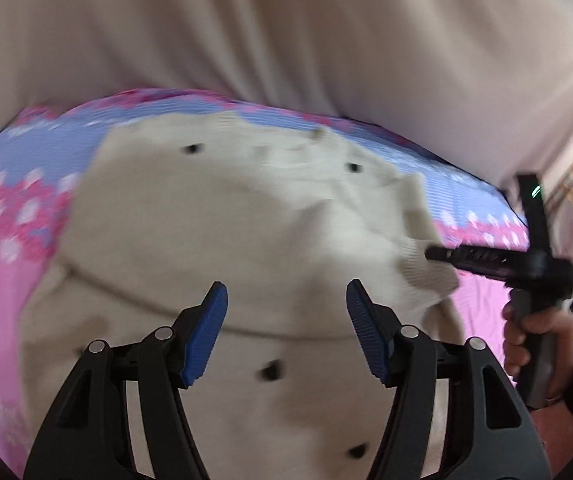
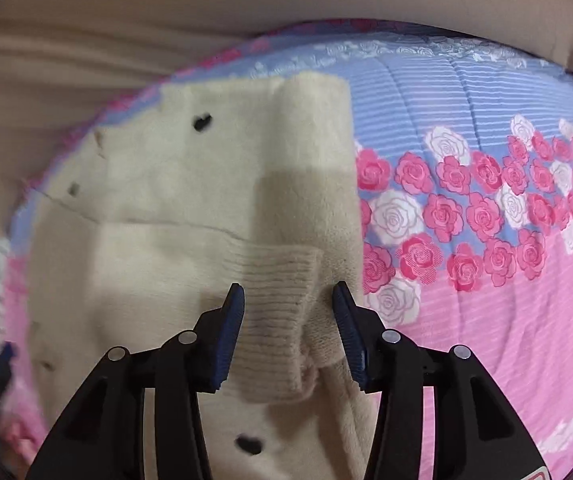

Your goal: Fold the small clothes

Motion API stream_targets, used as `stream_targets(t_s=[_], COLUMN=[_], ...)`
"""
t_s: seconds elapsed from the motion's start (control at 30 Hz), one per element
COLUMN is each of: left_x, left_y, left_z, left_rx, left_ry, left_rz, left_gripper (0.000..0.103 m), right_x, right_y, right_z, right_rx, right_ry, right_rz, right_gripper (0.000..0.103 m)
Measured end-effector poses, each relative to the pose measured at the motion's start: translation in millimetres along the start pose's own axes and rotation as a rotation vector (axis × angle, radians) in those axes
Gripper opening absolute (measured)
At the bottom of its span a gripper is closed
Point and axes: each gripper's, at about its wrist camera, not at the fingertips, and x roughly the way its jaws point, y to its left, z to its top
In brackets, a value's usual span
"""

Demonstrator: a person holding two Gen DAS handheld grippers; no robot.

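Left gripper nearest the lens, blue pads spread wide, nothing between them, hovering over the cream sweater (small dark heart spots). Sweater lies across the quilt, pink and blue with roses, reaching toward its far edge. At the sweater's right side its ribbed cuff sits between the right gripper pads, which stand apart on either side; whether they touch the knit I cannot tell. Beige curtain hangs behind the quilt. Left view is motion-blurred; sweater's near hem is cut off by the frame.
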Motion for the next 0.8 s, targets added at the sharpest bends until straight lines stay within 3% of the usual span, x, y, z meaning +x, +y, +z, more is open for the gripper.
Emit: stream_targets(t_s=[0.03, 0.1, 0.23, 0.37, 0.43, 0.5, 0.53, 0.6, 0.63, 0.67, 0.8], left_x=[-5, -16, -26, -27, -26, -22, -18, -20, -20, -20, -11], left_y=[7, 26, 40, 36, 32, 29, 28, 25, 25, 23, 17], left_z=[0, 0, 6, 16, 20, 22, 22, 21, 20, 19, 15], left_rx=[-0.016, -0.050, -0.064, -0.065, -0.070, -0.069, -0.066, -0.055, -0.046, -0.038, -0.017], left_ry=[-0.005, -0.022, -0.066, -0.089, -0.099, -0.099, -0.091, -0.093, -0.095, -0.093, -0.057], left_rz=[0.015, 0.044, 0.074, 0.072, 0.070, 0.070, 0.072, 0.062, 0.063, 0.065, 0.050], left_gripper=[0.062, 0.062, 0.062, 0.062, 0.062, 0.062, 0.063, 0.063, 0.064, 0.065, 0.065], right_x=[3, -14, -71, -98, -72, -25, -15, -26, -29, -30, -12], right_y=[7, 23, 46, 38, 20, 1, -8, -12, -9, -4, 21], right_z=[-3, -5, 22, 60, 72, 76, 73, 55, 50, 44, 25], right_rx=[-0.014, -0.048, -0.096, -0.107, -0.113, -0.084, -0.041, 0.005, 0.003, -0.012, -0.150], right_ry=[-0.001, -0.056, -0.217, -0.350, -0.303, -0.143, -0.086, -0.132, -0.140, -0.139, -0.074], right_rz=[-0.005, -0.008, 0.085, 0.058, 0.012, -0.061, -0.048, 0.072, 0.089, 0.087, -0.003], right_gripper=[0.013, 0.013, 0.010, 0.000, 0.000, 0.000, 0.001, 0.016, 0.026, 0.044, 0.043])
